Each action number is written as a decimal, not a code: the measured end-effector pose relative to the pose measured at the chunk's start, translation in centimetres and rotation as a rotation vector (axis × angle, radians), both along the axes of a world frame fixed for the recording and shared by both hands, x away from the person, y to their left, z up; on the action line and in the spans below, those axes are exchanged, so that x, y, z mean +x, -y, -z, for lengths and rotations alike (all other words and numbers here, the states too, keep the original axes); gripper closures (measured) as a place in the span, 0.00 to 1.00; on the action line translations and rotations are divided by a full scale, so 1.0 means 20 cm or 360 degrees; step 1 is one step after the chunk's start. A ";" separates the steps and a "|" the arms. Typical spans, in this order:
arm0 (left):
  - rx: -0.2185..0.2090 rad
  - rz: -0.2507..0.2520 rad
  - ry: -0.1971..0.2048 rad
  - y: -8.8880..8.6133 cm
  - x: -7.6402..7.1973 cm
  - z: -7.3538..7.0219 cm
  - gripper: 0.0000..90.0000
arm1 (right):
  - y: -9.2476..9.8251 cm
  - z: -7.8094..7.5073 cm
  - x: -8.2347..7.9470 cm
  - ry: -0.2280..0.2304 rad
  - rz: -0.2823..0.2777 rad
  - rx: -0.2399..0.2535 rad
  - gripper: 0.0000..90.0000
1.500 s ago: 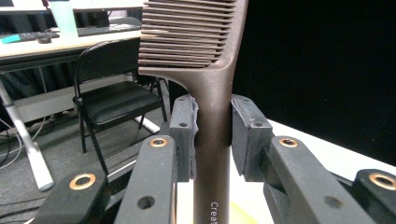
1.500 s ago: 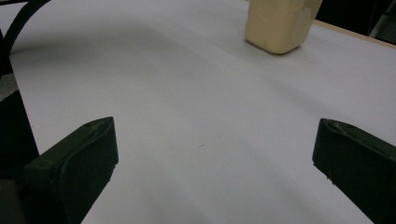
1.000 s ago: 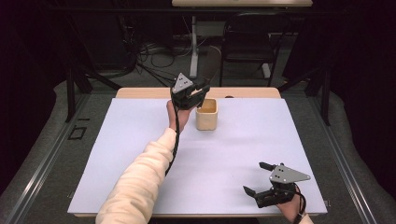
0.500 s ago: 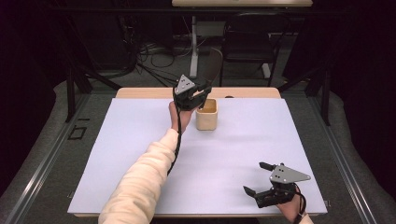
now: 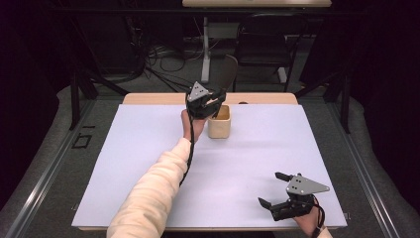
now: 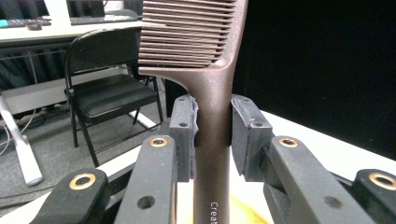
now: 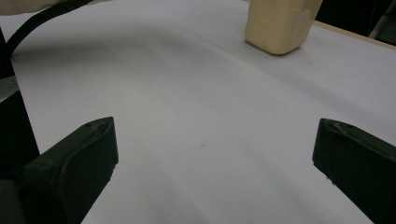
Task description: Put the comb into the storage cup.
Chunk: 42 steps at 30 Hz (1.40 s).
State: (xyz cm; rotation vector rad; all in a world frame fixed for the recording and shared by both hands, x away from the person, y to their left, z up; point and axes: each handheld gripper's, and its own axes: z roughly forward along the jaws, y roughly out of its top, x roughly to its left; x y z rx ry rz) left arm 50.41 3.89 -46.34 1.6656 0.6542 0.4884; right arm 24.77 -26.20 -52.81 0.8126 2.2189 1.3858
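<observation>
My left gripper [image 5: 217, 100] hovers at the far middle of the table, just over the left rim of a cream cup [image 5: 219, 124]. In the left gripper view its jaws are shut on the handle of a brown comb [image 6: 196, 37], whose teeth point away from the camera; the cup's yellowish inside shows under the handle. My right gripper [image 5: 269, 188] rests near the table's front right edge with its jaws wide open and nothing between them [image 7: 215, 154]. The cup [image 7: 278, 23] stands far ahead of it.
A white sheet [image 5: 148, 163] covers the wooden table, with a strip of bare wood [image 5: 158, 98] along the far edge. The left gripper's black cable [image 5: 189, 148] trails along the cream sleeve. A black folding chair [image 5: 267, 44] and floor cables lie beyond the table.
My left gripper has shifted slightly right, closer over the cup, with the comb still in it. The right gripper has not moved.
</observation>
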 end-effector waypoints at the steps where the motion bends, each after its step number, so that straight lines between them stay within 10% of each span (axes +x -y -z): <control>1: 0.0003 0.0003 0.0000 0.00 0.00 0.00 0.80 | 0.00 0.00 0.00 -0.0001 0.0000 0.0000 0.00; 42: 0.0155 0.0070 -0.0107 0.03 0.02 0.07 0.80 | 0.00 0.00 0.00 0.0001 -0.0001 -0.0001 0.00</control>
